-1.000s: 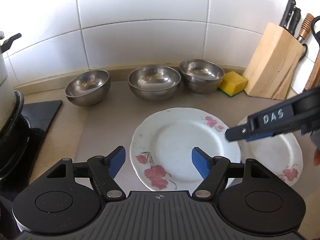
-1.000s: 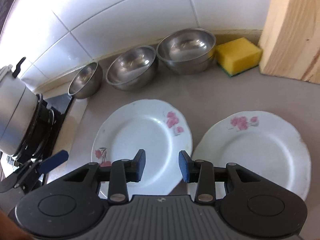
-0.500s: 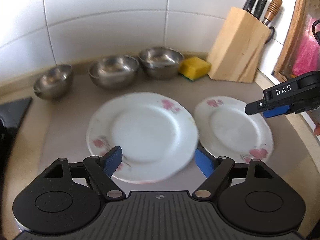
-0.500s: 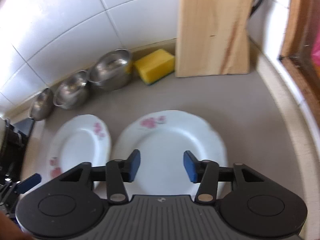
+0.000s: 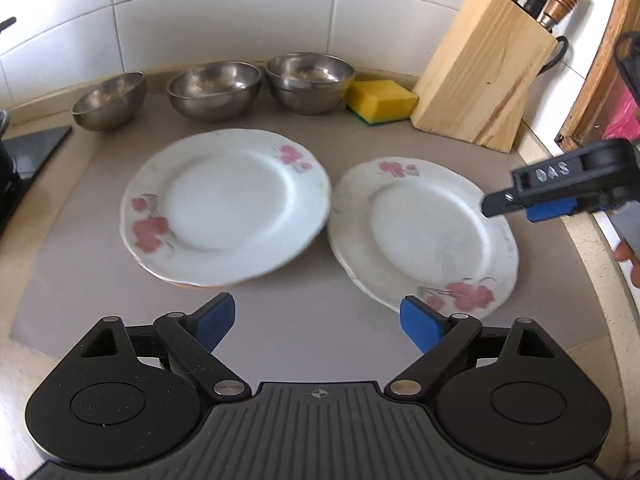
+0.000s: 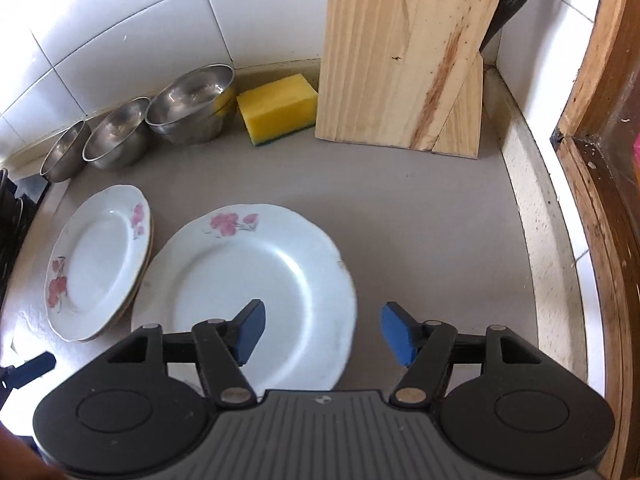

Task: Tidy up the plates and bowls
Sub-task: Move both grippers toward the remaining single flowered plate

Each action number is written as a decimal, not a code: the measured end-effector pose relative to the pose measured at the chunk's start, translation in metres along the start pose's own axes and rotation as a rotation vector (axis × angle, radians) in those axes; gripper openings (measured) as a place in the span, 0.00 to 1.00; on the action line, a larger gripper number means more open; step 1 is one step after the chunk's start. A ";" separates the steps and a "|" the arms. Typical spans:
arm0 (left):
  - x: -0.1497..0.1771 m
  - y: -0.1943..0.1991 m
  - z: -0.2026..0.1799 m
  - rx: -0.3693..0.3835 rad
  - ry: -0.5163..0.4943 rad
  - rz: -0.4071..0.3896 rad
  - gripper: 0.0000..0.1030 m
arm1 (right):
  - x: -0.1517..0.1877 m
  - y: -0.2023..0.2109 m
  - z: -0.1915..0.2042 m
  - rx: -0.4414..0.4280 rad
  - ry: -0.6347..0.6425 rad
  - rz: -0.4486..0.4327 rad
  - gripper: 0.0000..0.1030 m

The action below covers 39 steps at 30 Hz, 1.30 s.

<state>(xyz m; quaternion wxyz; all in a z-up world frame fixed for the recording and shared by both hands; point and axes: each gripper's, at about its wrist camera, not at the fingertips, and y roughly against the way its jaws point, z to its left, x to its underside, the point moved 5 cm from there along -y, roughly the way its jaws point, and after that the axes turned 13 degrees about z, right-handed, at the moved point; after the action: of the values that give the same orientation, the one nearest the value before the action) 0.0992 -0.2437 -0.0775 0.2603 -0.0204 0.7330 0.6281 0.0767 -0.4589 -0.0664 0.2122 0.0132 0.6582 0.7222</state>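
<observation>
The left gripper (image 5: 316, 320) hovers with jaws spread and nothing between them, just short of the right plate (image 5: 424, 236). The right gripper (image 6: 322, 334) also has its jaws spread, straddling that plate's right rim (image 6: 248, 288). Left of this plate, nearly touching, lies the left plate (image 5: 226, 204), seemingly atop another. Beyond it, three steel bowls (image 5: 214, 90) line the wall, then a yellow sponge (image 5: 380, 102) and knife block (image 5: 480, 68).

Both wrist views look down and forward toward the tiled back wall. Relative to the knife block (image 5: 482, 70), the left wrist view sits well back to its left; the right wrist view sits nearer, facing the knife block (image 6: 404, 52). Both share it.
</observation>
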 end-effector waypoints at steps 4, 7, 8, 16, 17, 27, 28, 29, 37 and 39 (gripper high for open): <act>0.002 -0.003 -0.018 -0.013 0.008 0.008 0.86 | -0.014 -0.006 -0.006 0.008 0.019 0.011 0.47; 0.002 -0.002 -0.023 -0.040 0.011 0.002 0.87 | -0.020 -0.007 -0.003 -0.014 0.044 0.011 0.47; 0.002 -0.002 -0.022 -0.050 0.017 0.005 0.87 | -0.021 -0.007 -0.002 -0.016 0.057 0.016 0.47; 0.004 -0.002 -0.013 -0.086 0.058 0.026 0.88 | -0.024 -0.006 0.000 0.046 0.128 0.002 0.48; 0.004 -0.001 -0.012 -0.088 0.057 0.022 0.88 | -0.024 -0.006 -0.001 0.047 0.128 0.003 0.48; 0.002 0.001 -0.015 -0.116 0.067 0.016 0.89 | -0.022 -0.002 0.005 0.064 0.186 -0.001 0.49; 0.002 0.000 -0.015 -0.119 0.070 0.018 0.89 | -0.022 -0.001 0.005 0.065 0.193 -0.002 0.49; 0.002 -0.001 -0.015 -0.119 0.074 0.019 0.89 | -0.022 -0.001 0.005 0.067 0.200 -0.004 0.50; 0.001 -0.004 -0.019 -0.117 0.078 0.016 0.91 | -0.023 -0.006 0.002 0.058 0.203 0.008 0.51; 0.001 -0.006 -0.021 -0.113 0.080 0.021 0.91 | -0.024 -0.008 0.001 0.059 0.198 0.010 0.51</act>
<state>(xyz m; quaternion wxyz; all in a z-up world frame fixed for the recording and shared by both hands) 0.0930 -0.2636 -0.0814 0.2228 -0.0524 0.7065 0.6697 0.1014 -0.4656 -0.0679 0.1419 -0.0487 0.6968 0.7014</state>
